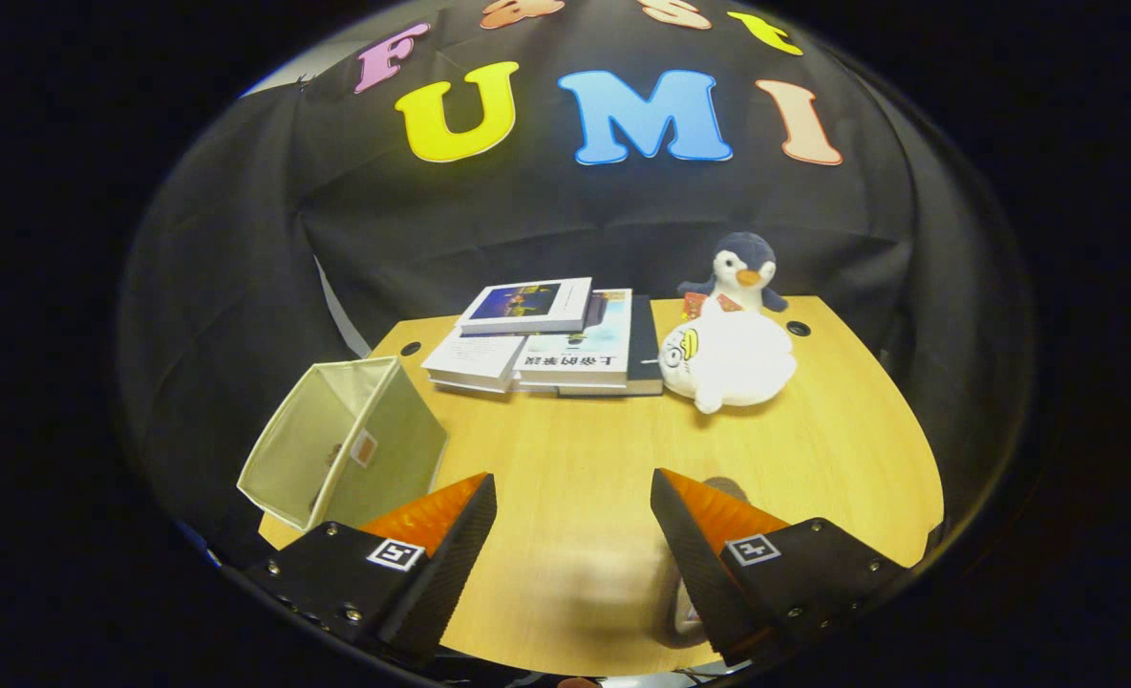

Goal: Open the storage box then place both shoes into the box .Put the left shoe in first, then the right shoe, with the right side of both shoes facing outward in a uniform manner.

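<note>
Gripper view: we see the gripper (573, 535) held above the wooden table (842, 459), jaws spread wide, bare tabletop between them, nothing gripped.

Storage box (341, 444): pale fabric, sitting near the table's edge just ahead of the left finger (432, 564) and off to that side. It's tipped over, open mouth facing toward us and outward, so we look into its interior. There's a small tag on the wall that faces the table's middle. Box and left finger are close, but we can't tell if they touch.

Shoe (709, 554): we make out a dark, blurred shape low beside the right finger (709, 554), mostly hidden behind it. It looks like part of a shoe, but we can't confirm which one or its orientation.

Beyond the fingers, at the far side of the table: a stack of books (551, 339), several overlapping, the top one tilted. Just beside the stack, a white plush toy (733, 363) lies on the table, touching or nearly touching the books. Behind it a penguin plush (742, 272) sits upright against the dark cloth wall (241, 287).
</note>
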Action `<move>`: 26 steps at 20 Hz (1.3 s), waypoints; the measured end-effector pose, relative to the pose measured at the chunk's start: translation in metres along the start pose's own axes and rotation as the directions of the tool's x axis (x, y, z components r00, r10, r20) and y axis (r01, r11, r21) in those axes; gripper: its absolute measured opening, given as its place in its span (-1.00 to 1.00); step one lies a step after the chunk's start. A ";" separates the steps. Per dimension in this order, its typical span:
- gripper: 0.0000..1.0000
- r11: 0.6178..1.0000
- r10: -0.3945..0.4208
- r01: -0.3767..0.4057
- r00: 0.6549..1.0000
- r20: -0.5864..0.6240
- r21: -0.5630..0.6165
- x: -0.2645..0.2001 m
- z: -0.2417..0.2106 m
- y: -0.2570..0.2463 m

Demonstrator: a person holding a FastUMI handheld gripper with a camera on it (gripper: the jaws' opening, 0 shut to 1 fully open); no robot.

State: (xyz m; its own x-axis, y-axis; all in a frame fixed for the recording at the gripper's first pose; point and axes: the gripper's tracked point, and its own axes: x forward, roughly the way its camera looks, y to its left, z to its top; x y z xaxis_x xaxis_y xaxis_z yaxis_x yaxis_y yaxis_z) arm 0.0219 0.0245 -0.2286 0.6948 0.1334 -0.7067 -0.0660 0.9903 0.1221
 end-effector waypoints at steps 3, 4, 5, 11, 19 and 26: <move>0.98 0.999 -0.034 0.034 0.999 -0.012 0.010 -0.001 -0.016 -0.031; 0.98 0.999 -0.050 0.050 0.999 -0.018 0.009 -0.001 -0.022 -0.043; 0.98 0.998 -0.063 0.063 0.998 -0.023 0.009 -0.001 -0.028 -0.053; 0.98 0.993 -0.108 0.111 0.992 -0.071 0.040 0.005 -0.062 -0.102; 0.99 0.988 -0.151 0.151 0.976 -0.154 -0.013 0.008 -0.103 -0.144; 0.98 0.986 -0.169 0.164 0.951 -0.260 -0.040 0.022 -0.144 -0.159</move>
State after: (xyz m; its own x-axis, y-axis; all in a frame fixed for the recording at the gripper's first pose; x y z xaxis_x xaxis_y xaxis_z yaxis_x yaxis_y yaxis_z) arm -0.0552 -0.1249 -0.3637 0.4857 -0.0308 -0.8736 0.0202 0.9995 -0.0241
